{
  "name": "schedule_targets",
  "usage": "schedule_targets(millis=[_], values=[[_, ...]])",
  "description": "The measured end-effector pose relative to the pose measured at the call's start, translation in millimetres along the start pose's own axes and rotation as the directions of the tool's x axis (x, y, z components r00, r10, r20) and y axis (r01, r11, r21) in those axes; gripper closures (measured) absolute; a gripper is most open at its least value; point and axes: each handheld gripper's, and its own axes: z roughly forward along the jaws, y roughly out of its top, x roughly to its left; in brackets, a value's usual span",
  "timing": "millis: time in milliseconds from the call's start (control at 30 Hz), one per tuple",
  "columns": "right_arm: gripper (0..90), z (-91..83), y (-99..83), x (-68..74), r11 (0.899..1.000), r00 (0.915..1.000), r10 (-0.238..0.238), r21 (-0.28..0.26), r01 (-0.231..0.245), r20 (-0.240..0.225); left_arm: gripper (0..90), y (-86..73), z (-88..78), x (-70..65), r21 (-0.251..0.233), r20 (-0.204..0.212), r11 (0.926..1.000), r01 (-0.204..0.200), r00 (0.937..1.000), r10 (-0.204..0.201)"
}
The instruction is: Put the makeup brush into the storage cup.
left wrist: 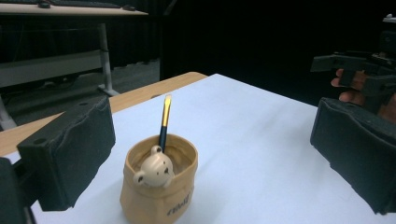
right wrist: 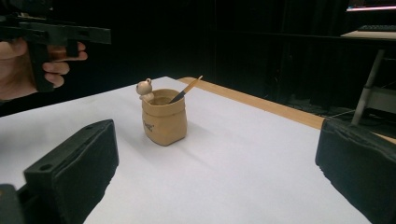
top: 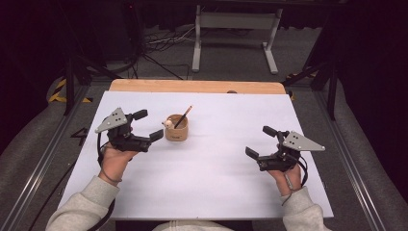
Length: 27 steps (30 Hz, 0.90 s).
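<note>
We judge the job all but done: the pencil (top: 184, 117) stands in the bear cup (top: 176, 129) at frame centre on the white surface (top: 216, 187), with our left hand-held gripper (top: 148, 124) and right hand-held gripper (top: 261, 141) both spread wide, holding nothing.

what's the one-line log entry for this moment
left gripper: open, beside cup, not touching | right gripper: open, empty, apart from cup | pencil: leaning in cup | cup: upright on table

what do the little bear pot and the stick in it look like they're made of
Bear pot: probably glazed ceramic or resin, tan, with a soft sheen and sack-like moulded folds. Stick: looks like a wooden pencil, dark lacquered shaft with a pale glossy end; its tip is hidden inside.
</note>
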Motion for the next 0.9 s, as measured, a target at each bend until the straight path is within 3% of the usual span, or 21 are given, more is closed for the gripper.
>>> schedule_targets(millis=[433, 733, 800, 900], values=[[0.0, -12.8, -6.0, -3.8, 0.999, 0.9995, -0.032, 0.012, 0.032, 0.005, 0.7, -17.8, -33.0, -5.1, 0.004, -0.026, 0.9999, -0.011, 0.9996, 0.011], [0.0, -20.0, -13.4, -1.8, 0.999, 0.999, -0.044, 0.005, 0.044, 0.009, 0.9, -34.2, -48.8, -3.5, 0.001, -0.044, 1.0, 0.003, 0.999, -0.003], [0.0, -22.8, -15.7, -2.1, 0.999, 0.9987, -0.049, 0.005, 0.049, 0.012, 0.9, -41.3, -53.2, -0.4, -0.011, -0.037, 0.9995, 0.03, 0.9989, -0.031], [0.0, -25.9, -19.8, -2.7, 0.999, 0.9989, -0.045, -0.003, 0.045, 0.013, 0.9, -46.9, -55.8, 1.3, 0.005, -0.05, 0.9996, 0.027, 0.9984, -0.027]])
